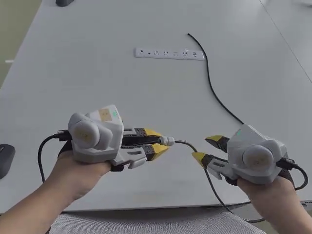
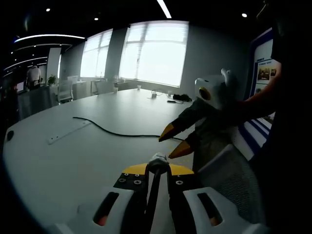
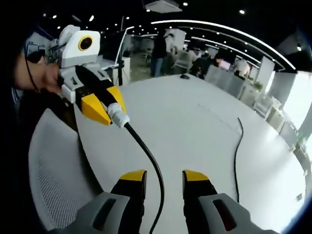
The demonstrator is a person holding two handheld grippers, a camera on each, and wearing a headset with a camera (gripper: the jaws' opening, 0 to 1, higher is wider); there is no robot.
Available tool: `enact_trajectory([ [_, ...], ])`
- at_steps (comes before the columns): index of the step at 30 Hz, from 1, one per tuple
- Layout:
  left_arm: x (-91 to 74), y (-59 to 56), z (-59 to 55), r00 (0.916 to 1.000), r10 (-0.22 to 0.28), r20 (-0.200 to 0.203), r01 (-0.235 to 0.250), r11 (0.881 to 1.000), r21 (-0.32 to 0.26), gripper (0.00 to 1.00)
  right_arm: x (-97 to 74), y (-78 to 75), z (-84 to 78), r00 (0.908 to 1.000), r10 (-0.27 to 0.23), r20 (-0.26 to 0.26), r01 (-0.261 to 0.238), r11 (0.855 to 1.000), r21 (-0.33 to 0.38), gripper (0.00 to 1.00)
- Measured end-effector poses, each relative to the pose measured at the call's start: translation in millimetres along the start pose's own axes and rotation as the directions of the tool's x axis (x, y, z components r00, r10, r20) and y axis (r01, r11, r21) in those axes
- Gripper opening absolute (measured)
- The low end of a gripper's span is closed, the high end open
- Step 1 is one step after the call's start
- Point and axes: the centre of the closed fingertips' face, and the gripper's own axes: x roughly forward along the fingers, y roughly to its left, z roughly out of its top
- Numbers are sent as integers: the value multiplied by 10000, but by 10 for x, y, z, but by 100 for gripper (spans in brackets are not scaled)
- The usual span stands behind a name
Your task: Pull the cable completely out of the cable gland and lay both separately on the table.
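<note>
The left gripper (image 1: 158,142) pinches the cable gland (image 1: 167,141) over the near edge of the desk (image 1: 97,83). The right gripper (image 1: 206,148) — spread — straddles the black cable (image 1: 210,83) just right of it.

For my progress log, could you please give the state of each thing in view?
Left hand-held gripper: shut on the cable gland.
Right hand-held gripper: open, astride the cable.
Cable gland: held off the table, cable inside.
Cable: threaded through the gland, hanging slack from it.
Power strip: flat on the table.

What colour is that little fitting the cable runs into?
Pale grey, almost white; the cable gland shows best in the right gripper view.
</note>
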Motion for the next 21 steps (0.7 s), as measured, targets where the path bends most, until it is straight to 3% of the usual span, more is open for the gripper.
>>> enact_trajectory([
  [7,-8,-2,2,10000,7,-1,-7,10000,-25,15,48,203,259,9987,430,276,-377,9849,-1690,20],
  [15,-19,-29,-4,10000,-5,-14,5,10000,-41,15,126,410,353,9958,848,353,-741,9686,-2373,12],
  [21,-19,-48,-5,10000,8,-21,-8,10000,-44,15,153,427,368,9963,816,257,-710,9567,-2823,6],
])
